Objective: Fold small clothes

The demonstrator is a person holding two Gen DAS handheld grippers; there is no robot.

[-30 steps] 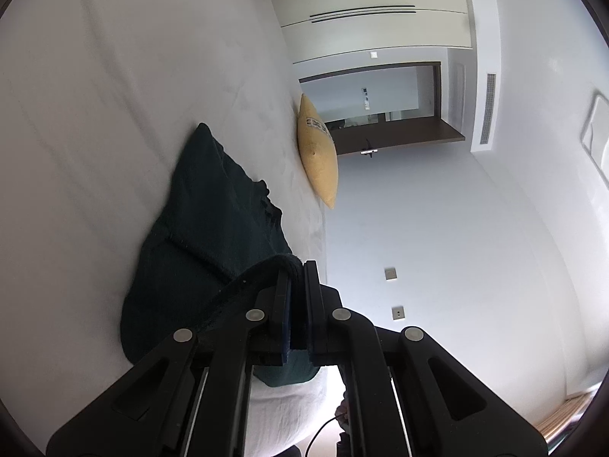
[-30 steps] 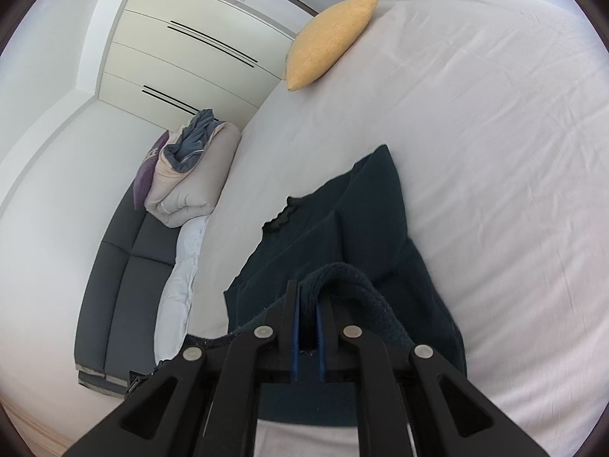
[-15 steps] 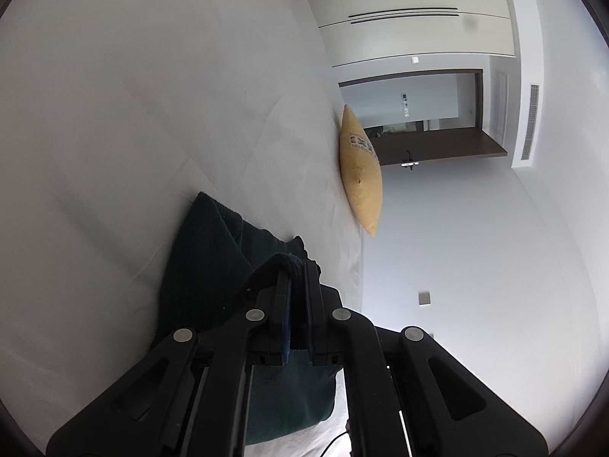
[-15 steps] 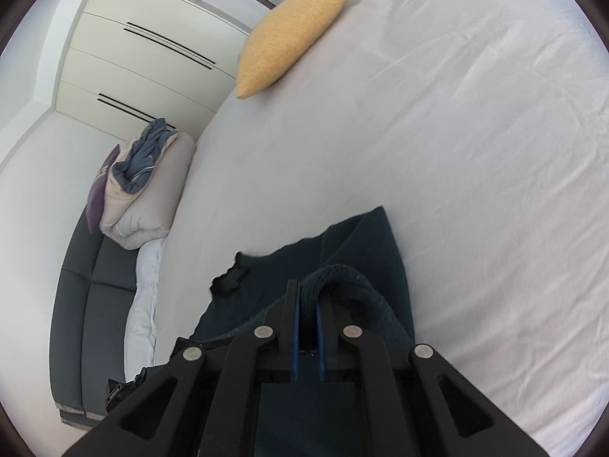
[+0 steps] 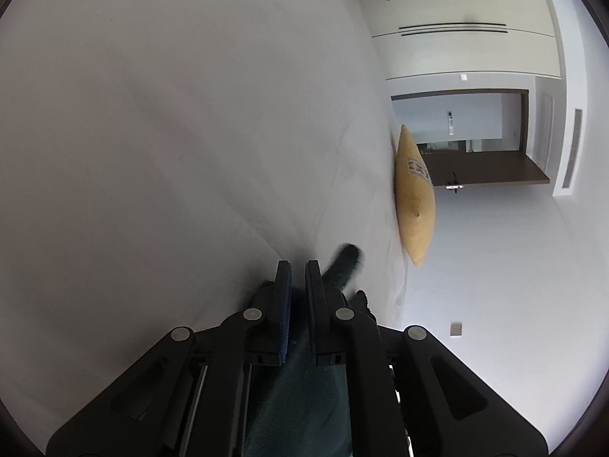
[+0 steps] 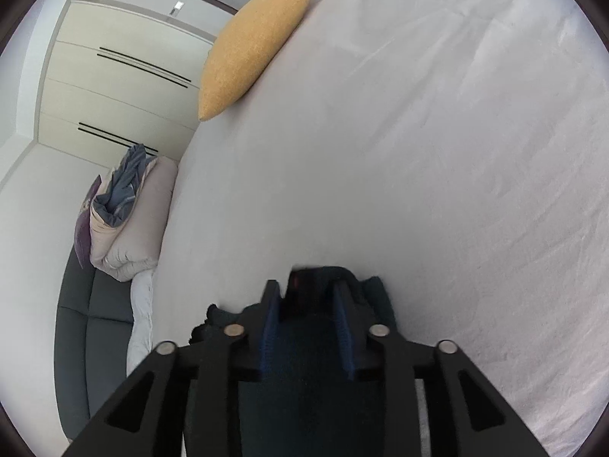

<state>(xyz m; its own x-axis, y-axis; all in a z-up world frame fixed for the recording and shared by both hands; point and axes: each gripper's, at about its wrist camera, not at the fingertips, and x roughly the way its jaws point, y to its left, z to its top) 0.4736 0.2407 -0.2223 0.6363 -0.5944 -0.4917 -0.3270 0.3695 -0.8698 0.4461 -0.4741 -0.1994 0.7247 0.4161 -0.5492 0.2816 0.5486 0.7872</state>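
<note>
- The left gripper (image 5: 298,270) has its two fingers drawn close together with only a narrow slot between them; dark cloth shows below in that slot, but whether the pads actually pinch it I cannot tell.
- The dark green garment (image 5: 304,388) lies under and behind the left gripper, filling the space between its arms toward 6 o'clock in the left wrist view.
- A blurred dark tip of the garment sticks out past the fingers toward 1 o'clock.
- The right gripper (image 6: 307,289) has its fingers set clearly apart, and the blue pads (image 6: 268,337) on their inner faces are visible.
- The garment (image 6: 304,373) sits bunched in the gap between the right fingers, rising to a blurred hump at their tips; cloth also shows at 9 o'clock beside the left finger.
- The white bed sheet (image 6: 437,152) lies beneath the garment and fills most of both views, lightly wrinkled.
- A yellow cushion (image 6: 253,43) rests on the bed's edge at 11 o'clock in the right wrist view, well apart from the garment; in the left wrist view the cushion (image 5: 415,198) is at 2 o'clock.
- A rolled duvet (image 6: 129,224) with grey-blue clothing on top sits at 9 o'clock, on a dark grey sofa (image 6: 91,342).
- A dark brown door (image 5: 487,169) stands open at 3 o'clock in the left wrist view.
</note>
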